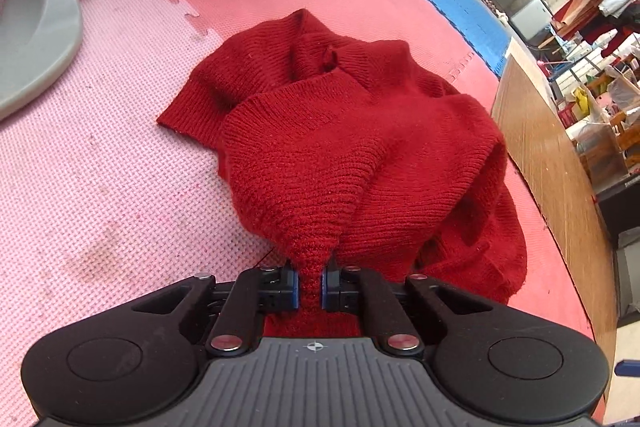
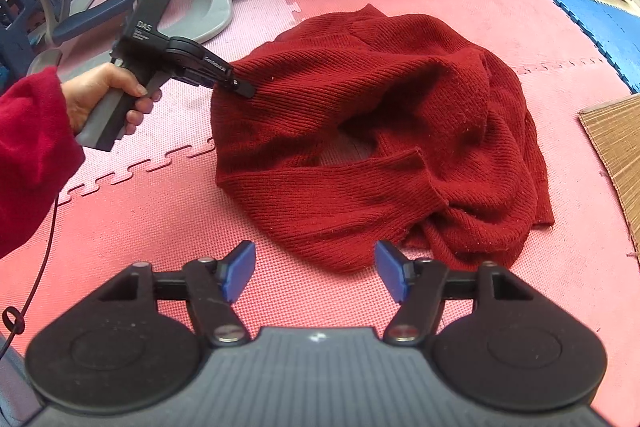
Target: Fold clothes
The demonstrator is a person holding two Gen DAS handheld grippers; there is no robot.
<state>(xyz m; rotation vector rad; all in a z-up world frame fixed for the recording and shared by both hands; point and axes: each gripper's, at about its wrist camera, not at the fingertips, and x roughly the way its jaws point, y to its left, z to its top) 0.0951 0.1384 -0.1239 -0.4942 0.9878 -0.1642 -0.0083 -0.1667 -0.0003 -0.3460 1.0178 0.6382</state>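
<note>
Blue-padded right gripper [image 2: 315, 275] stands parted and empty at lower frame just short of the crumpled red knit sweater [image 2: 384, 131] on the pink foam mat [image 2: 140, 211], while the left gripper [image 1: 309, 281], clenched on an edge, should lift slowly so the fabric spreads flat.

white "das" lettering stands on the left tool [image 2: 230, 79] body; smaller print unreadable.

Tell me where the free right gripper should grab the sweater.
Probably the near hem of the sweater, just ahead of the open right gripper. That edge lies flat on the mat, so approach low from the front. The left gripper already pinches the far side.
</note>
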